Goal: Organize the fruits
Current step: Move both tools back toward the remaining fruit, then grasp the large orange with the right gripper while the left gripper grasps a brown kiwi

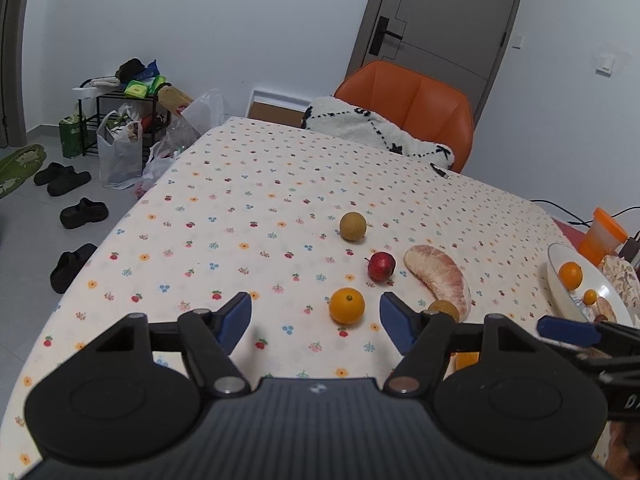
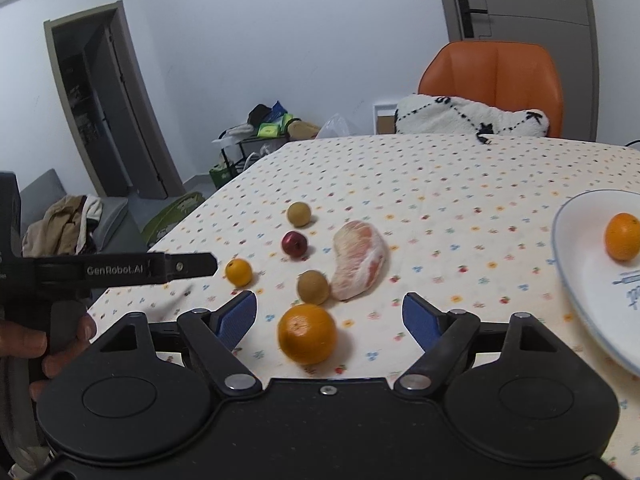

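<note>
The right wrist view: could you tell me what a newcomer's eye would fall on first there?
Probably the big orange, lying on the flowered tablecloth right between the open blue fingers of the right gripper. Just beyond it lies a peeled pomelo segment, with a brown fruit at its near end and a red apple to its left. At the right edge, a white plate already holds another orange.
</note>
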### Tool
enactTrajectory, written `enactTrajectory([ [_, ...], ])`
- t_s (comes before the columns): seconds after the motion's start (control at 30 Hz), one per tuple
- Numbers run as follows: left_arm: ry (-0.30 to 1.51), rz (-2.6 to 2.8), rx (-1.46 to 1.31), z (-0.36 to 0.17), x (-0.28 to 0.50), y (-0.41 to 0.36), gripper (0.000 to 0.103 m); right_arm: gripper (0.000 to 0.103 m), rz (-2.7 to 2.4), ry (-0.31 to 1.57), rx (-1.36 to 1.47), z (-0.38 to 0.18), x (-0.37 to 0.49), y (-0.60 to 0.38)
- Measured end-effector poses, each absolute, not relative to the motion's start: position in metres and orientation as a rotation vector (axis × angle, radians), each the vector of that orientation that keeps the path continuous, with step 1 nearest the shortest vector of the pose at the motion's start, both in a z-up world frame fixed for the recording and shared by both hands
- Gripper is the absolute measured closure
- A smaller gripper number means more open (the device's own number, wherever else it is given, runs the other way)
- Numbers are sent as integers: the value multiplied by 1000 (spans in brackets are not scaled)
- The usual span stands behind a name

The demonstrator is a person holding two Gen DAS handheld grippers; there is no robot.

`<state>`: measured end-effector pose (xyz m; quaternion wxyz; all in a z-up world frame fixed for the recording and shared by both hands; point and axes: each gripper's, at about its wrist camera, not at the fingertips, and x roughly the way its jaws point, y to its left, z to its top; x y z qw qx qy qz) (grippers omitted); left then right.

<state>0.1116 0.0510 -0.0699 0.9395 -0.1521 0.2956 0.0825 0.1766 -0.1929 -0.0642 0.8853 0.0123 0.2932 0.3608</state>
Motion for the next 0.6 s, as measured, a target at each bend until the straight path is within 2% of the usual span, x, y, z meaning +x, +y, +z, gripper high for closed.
enactTrajectory([
  [0.17, 615, 133, -321, -74, 112, 55, 39, 35, 755, 642, 13, -75, 176, -177],
  [0.2, 617, 125, -321, -74, 113, 55, 40, 43, 759, 647, 8, -77, 176, -174],
  [0.23, 617, 118, -321, -75, 114, 55, 40, 60, 763, 656, 4, -79, 177, -171],
  [0.27, 616, 114, -323, -75, 114, 55, 40, 68, 756, 668, -2, -81, 178, -169],
  [0.5, 624, 87, -325, -79, 124, 54, 40, 68, 746, 649, -19, -79, 173, -168],
  [0.6, 637, 83, -327, -82, 131, 51, 45, 68, 730, 645, -13, -78, 174, -172],
])
